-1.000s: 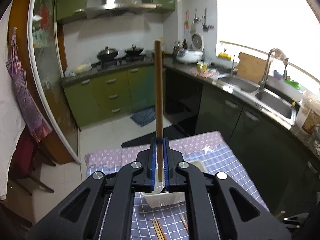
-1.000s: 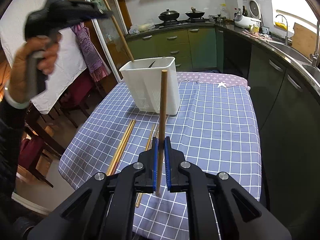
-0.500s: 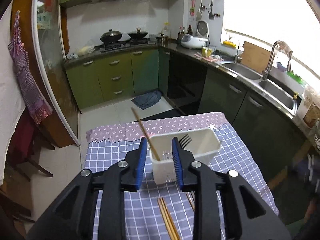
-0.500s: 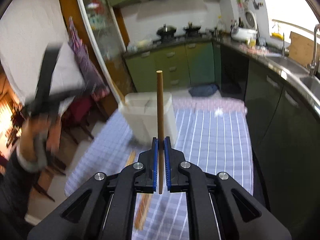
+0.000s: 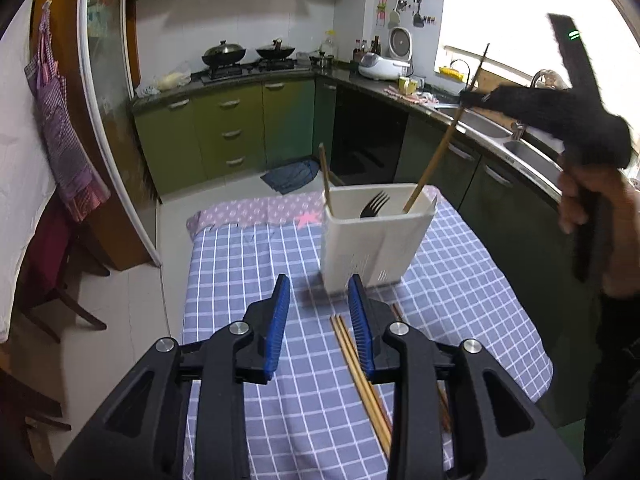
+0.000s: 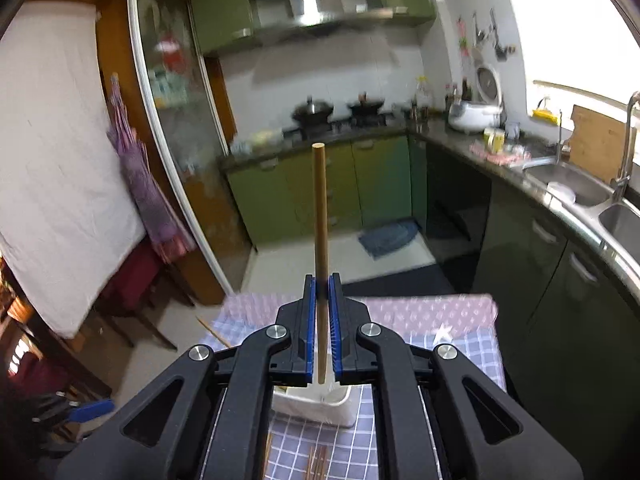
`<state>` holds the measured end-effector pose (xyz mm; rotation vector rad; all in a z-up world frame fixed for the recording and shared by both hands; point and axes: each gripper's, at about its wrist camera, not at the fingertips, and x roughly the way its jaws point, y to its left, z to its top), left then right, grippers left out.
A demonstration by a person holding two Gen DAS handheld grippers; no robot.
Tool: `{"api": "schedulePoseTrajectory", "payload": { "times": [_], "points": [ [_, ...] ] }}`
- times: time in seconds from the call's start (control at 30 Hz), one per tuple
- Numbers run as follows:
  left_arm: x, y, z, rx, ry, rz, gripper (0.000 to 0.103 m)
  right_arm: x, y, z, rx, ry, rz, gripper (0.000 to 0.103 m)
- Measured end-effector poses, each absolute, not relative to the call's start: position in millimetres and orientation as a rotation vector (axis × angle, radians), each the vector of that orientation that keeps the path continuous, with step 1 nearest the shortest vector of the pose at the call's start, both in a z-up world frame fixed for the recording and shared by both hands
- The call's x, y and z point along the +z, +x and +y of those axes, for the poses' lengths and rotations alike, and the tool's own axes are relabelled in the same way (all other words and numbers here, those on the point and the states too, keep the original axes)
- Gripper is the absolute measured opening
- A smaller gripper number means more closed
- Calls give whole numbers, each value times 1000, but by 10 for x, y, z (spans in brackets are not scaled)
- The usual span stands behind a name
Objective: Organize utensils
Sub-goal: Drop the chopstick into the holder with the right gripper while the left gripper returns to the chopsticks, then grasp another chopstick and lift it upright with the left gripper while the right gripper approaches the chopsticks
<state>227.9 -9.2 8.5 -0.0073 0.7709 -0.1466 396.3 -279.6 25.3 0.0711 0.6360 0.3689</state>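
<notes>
A white utensil holder (image 5: 376, 236) stands on the checked tablecloth (image 5: 248, 256). It holds a black fork (image 5: 374, 204) and a wooden chopstick (image 5: 325, 178) leaning at its left. My left gripper (image 5: 320, 312) is open and empty, low over the cloth in front of the holder. My right gripper (image 6: 321, 320) is shut on a wooden chopstick (image 6: 320, 216). In the left wrist view that chopstick (image 5: 438, 152) has its lower end inside the holder. The holder (image 6: 316, 400) shows just below the right gripper's jaws. Several chopsticks (image 5: 360, 376) lie on the cloth.
The table sits in a kitchen with green cabinets (image 5: 224, 132), a sink counter (image 5: 492, 128) on the right and chairs (image 5: 48, 264) on the left. The table's edges drop off on the left and right. More loose chopsticks (image 6: 316, 460) lie below the right gripper.
My left gripper let its chopstick go into the holder, opened and drew back. My right gripper carried its chopstick up over the holder and lowered its end in.
</notes>
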Motion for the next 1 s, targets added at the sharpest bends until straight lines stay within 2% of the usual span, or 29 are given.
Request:
{"api": "schedulePoseTrajectory", "payload": {
  "times": [0.17, 0.2, 0.27, 0.4, 0.47, 0.53, 0.67, 0.9, 1.0],
  "points": [
    [-41, 2231, -93, -151, -17, 810, 32, -98, 4040, -2551, 376, 3, 712, 8],
    [-68, 2233, -109, -155, -18, 820, 32, -103, 4006, -2529, 381, -9, 711, 8],
    [-90, 2228, -142, -161, -16, 828, 33, -68, 3932, -2518, 384, -19, 695, 16],
    [-195, 2235, -218, -179, -14, 857, 38, 160, 3552, -2632, 414, -22, 621, 17],
    [-275, 2252, -256, -189, -20, 884, 38, 193, 3297, -2752, 437, -20, 598, 30],
    [-420, 2292, -297, -196, -34, 932, 38, 126, 3056, -2871, 446, -34, 595, 34],
    [-767, 2359, -366, -210, -75, 1042, 38, -357, 2756, -3099, 427, -69, 687, 34],
    [-1351, 2579, -481, -159, -92, 1187, 38, -1438, 2736, -3460, 358, -15, 895, 34],
    [-1536, 2680, -524, -130, -88, 1225, 31, -1671, 2749, -3528, 364, 17, 935, 34]
  ]
}}
